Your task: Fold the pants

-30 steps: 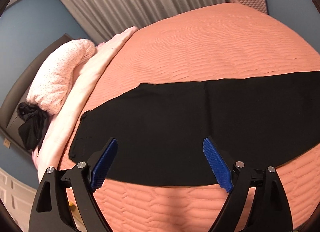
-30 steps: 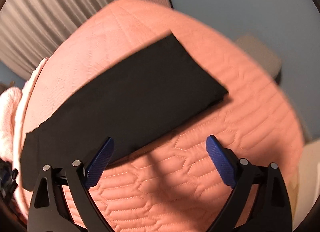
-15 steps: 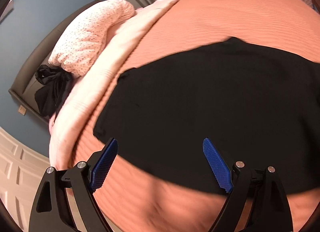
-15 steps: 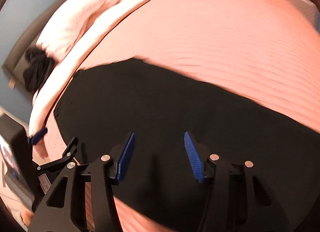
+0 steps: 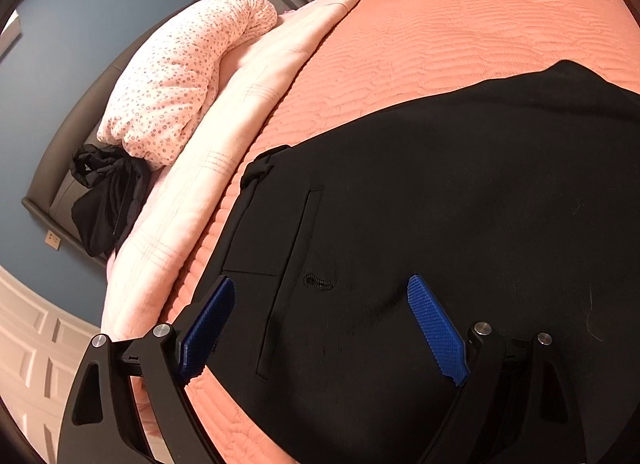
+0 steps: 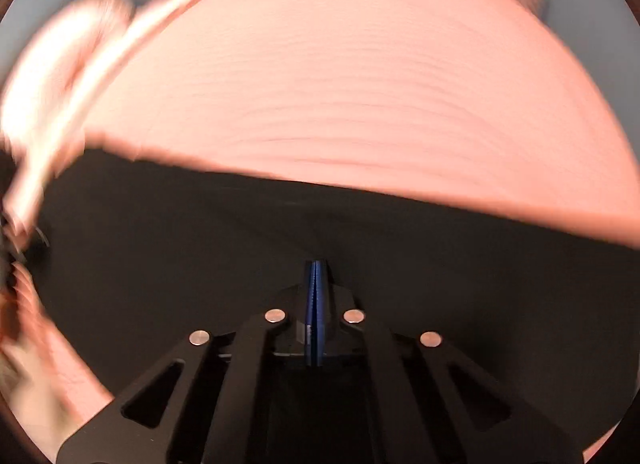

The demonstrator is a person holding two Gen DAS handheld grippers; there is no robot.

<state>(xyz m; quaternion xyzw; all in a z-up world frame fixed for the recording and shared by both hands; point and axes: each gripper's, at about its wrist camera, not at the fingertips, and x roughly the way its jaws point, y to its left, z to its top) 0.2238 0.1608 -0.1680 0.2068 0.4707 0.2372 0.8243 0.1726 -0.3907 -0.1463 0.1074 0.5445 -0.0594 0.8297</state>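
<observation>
Pants [image 5: 440, 192] lie flat across bed [image 5: 460, 28], waistband end toward pillow [image 5: 188, 76].

Right gripper [image 6: 316, 276] has just been closing; a second ago wide over bed beside leg end, now pads [image 6: 310, 304] meet over black cloth. Whether fabric is pinched between them: cannot tell, view blurred.

Left gripper [image 5: 320, 328] has come down to waistband corner, spread wide, holding nothing, pads astride pocket area.

Judgement: fold not begun; left grasp needed next.

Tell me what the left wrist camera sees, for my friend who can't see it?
An open left gripper hovers over the waist end of black pants spread on an orange bedspread. A spotted pink pillow lies beyond.
</observation>
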